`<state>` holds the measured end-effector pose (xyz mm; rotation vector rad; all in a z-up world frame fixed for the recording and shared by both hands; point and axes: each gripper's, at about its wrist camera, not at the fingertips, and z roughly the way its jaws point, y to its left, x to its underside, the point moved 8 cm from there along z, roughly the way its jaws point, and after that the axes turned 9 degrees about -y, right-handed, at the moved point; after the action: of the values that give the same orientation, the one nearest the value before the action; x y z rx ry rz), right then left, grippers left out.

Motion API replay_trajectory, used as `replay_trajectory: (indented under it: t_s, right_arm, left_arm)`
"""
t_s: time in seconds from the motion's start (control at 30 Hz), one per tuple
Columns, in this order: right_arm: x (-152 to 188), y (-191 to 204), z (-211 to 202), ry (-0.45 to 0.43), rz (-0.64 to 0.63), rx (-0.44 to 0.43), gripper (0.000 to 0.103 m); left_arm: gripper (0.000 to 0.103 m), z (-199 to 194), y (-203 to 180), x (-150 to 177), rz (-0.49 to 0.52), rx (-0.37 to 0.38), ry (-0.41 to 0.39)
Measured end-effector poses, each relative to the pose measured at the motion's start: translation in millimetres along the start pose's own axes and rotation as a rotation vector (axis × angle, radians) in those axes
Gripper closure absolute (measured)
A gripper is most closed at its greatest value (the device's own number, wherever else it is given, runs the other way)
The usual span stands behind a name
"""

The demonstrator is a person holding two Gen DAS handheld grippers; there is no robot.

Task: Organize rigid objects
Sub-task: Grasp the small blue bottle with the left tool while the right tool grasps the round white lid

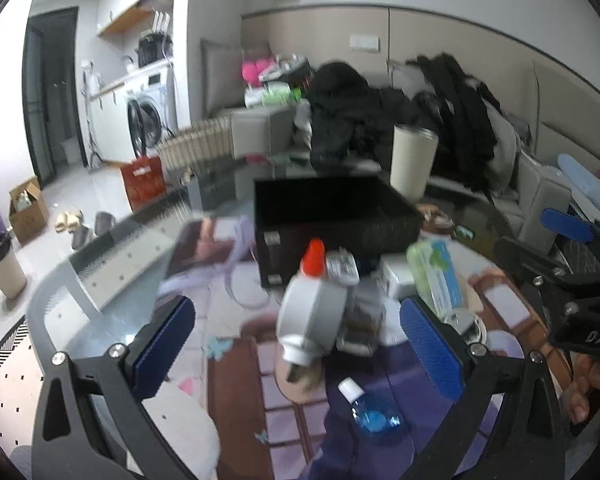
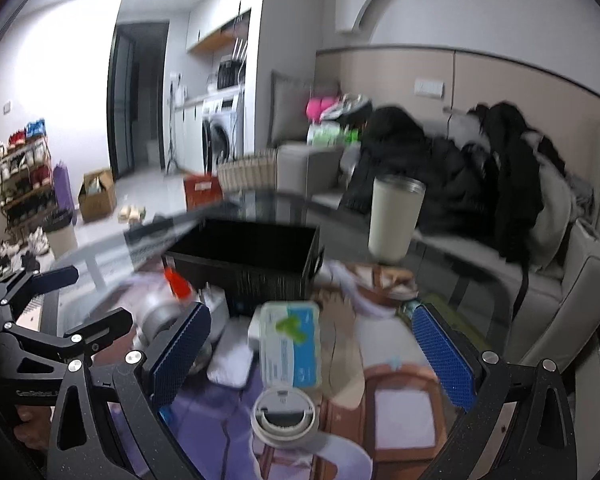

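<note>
While both views are smeared by motion blur, the left gripper [image 1: 298, 344] plainly has its blue-padded fingers spread wide with nothing between them, hovering over the glass table [image 1: 100, 264]. Nearest it lies a small clear blue bottle with a white cap [image 1: 370, 410]. Just beyond, roughly between the pads, a grey-white bottle with an orange nozzle [image 1: 314, 300] lies tilted, touching what may be a small jar, though blur makes that uncertain. To its right rests a green-and-blue wipes packet [image 1: 438, 276].

The right gripper [image 2: 312, 348] is likewise spread and empty. Close below it sits a round white lid with a grey slot [image 2: 283, 412], and the wipes packet lies flat just past it. Farther back stands the black storage box [image 2: 248, 264], open-topped, with a cream tumbler [image 2: 394, 218] upright beyond its right corner. A sofa heaped with dark clothing [image 2: 452, 168] is behind.
</note>
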<state>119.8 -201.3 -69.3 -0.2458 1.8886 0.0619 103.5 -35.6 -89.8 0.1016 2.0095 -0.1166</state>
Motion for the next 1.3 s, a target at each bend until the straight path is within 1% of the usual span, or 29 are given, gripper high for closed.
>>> replay_trajectory:
  t_s: [0.07, 0.1, 0.17, 0.23, 0.27, 0.3, 0.37, 0.43, 0.5, 0.57, 0.63, 0.8, 0.87, 0.9, 0.93, 1.03, 1.07, 1.13, 1.17, 1.2, 1.23, 1.3]
  right_arm:
    - [12.7, 1.5, 11.0, 0.058, -0.018, 0.002, 0.000]
    - [17.3, 1.2, 16.3, 0.082, -0.021, -0.001, 0.000]
    - [35.8, 1.6, 30.6, 0.171, -0.014, -0.017, 0.000]
    - [51.3, 2.5, 40.9, 0.241, 0.006, -0.035, 0.001]
    - [61.3, 2.0, 46.0, 0.283, 0.028, -0.047, 0.004]
    - [67.4, 3.7, 49.0, 0.305, 0.034, -0.057, 0.008]
    - [74.7, 5.7, 54.6, 0.335, 0.019, -0.064, 0.011]
    - [81.0, 6.8, 59.0, 0.357, 0.010, -0.064, 0.012]
    - [87.6, 9.3, 63.2, 0.381, 0.004, -0.071, 0.020]
    - [94.2, 10.7, 66.2, 0.405, -0.006, -0.071, 0.023]
    - [95.9, 11.6, 66.0, 0.418, -0.013, -0.072, 0.025]
    - [102.5, 16.7, 66.7, 0.443, -0.033, -0.079, 0.028]
    - [105.9, 19.4, 68.2, 0.452, -0.041, -0.090, 0.032]
    - [106.6, 21.1, 68.2, 0.458, -0.039, -0.095, 0.036]
    - [108.0, 22.8, 68.1, 0.465, -0.036, -0.101, 0.037]
    - [107.2, 26.9, 66.8, 0.461, -0.042, -0.105, 0.042]
    - [107.0, 28.4, 66.9, 0.460, -0.042, -0.108, 0.043]
    - [106.9, 30.2, 64.7, 0.459, -0.044, -0.115, 0.044]
    - [106.8, 32.7, 63.8, 0.459, -0.046, -0.120, 0.045]
    - [106.8, 35.4, 62.1, 0.458, -0.046, -0.125, 0.046]
    - [106.5, 38.5, 61.3, 0.457, -0.051, -0.134, 0.047]
    - [106.2, 44.8, 58.8, 0.454, -0.052, -0.161, 0.048]
  left_arm:
    - [0.000, 7.0, -5.9, 10.2, 0.014, 0.017, 0.052]
    - [0.000, 12.8, -9.5, 17.5, 0.032, 0.025, 0.094]
    - [0.001, 22.7, -13.2, 31.0, 0.038, 0.048, 0.171]
    - [0.002, 27.2, -16.5, 38.5, 0.037, 0.067, 0.218]
    - [0.002, 29.3, -18.1, 41.6, 0.043, 0.067, 0.232]
    - [0.002, 31.6, -18.9, 44.9, 0.056, 0.055, 0.248]
    - [0.003, 35.5, -20.3, 52.1, 0.070, 0.044, 0.272]
    - [0.003, 37.5, -24.3, 58.0, 0.075, 0.063, 0.298]
    - [0.003, 36.9, -24.8, 59.2, 0.083, 0.066, 0.307]
    - [0.004, 37.3, -24.8, 60.3, 0.097, 0.067, 0.313]
    - [0.009, 37.2, -25.1, 63.6, 0.109, 0.069, 0.326]
    - [0.010, 38.7, -22.5, 70.9, 0.119, 0.066, 0.350]
    - [0.012, 38.3, -21.5, 70.6, 0.134, 0.054, 0.344]
    - [0.016, 38.6, -20.6, 70.8, 0.139, 0.048, 0.346]
    - [0.022, 39.4, -20.0, 71.8, 0.136, 0.049, 0.351]
    - [0.033, 40.8, -15.7, 73.4, 0.131, 0.051, 0.359]
    - [0.036, 40.2, -14.8, 72.7, 0.133, 0.051, 0.358]
    - [0.047, 38.9, -14.4, 73.0, 0.140, 0.058, 0.354]
    - [0.050, 38.5, -15.2, 72.8, 0.143, 0.066, 0.354]
    - [0.057, 37.9, -16.4, 72.7, 0.141, 0.076, 0.356]
    - [0.063, 37.5, -15.9, 72.3, 0.137, 0.084, 0.359]
    - [0.071, 38.4, -12.5, 71.2, 0.121, 0.084, 0.362]
